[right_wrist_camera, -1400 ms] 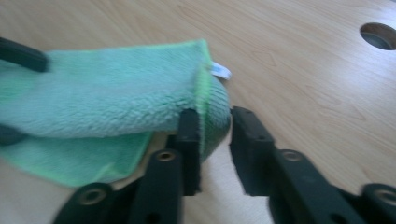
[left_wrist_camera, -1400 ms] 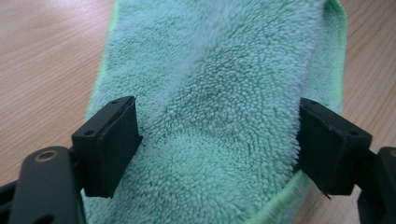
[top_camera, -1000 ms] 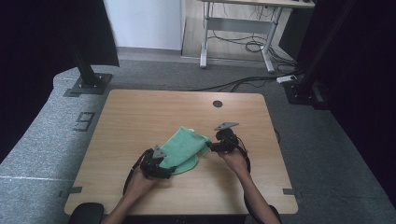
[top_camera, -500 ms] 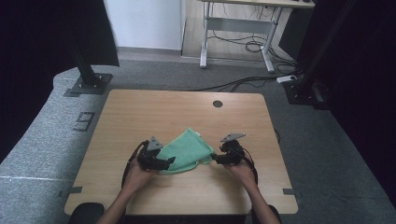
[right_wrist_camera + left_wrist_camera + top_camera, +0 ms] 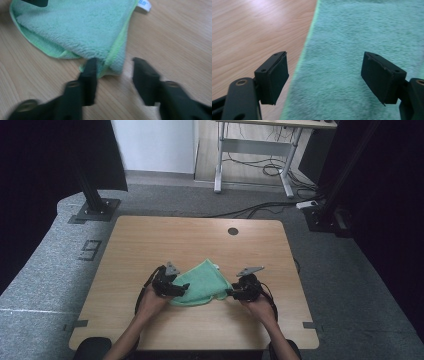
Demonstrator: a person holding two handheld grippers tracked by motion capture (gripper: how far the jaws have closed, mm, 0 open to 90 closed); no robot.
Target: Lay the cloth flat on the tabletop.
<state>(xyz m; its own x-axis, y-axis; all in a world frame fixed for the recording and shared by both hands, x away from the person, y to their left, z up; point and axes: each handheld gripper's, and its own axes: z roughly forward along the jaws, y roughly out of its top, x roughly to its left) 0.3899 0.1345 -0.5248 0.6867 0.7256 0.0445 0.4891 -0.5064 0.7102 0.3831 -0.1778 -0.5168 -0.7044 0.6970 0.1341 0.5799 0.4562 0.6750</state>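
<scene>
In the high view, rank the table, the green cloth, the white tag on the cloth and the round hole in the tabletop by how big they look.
1. Table, by far the largest.
2. Green cloth, spanning the gap between the two grippers.
3. Round hole and white tag: both tiny; the hole looks slightly bigger, but the tag is too small to be sure.

Cloth [image 5: 202,282] flat on table [image 5: 150,245], toward near edge, about midway across. Left gripper [image 5: 176,289] at cloth's left edge, jaws straddling that edge. Right gripper [image 5: 231,293] at cloth's right near corner, corner between jaws. Tag [image 5: 144,5] at cloth's far corner, lying on table. Table's hole [image 5: 233,231] behind cloth, slightly right, well apart.
</scene>
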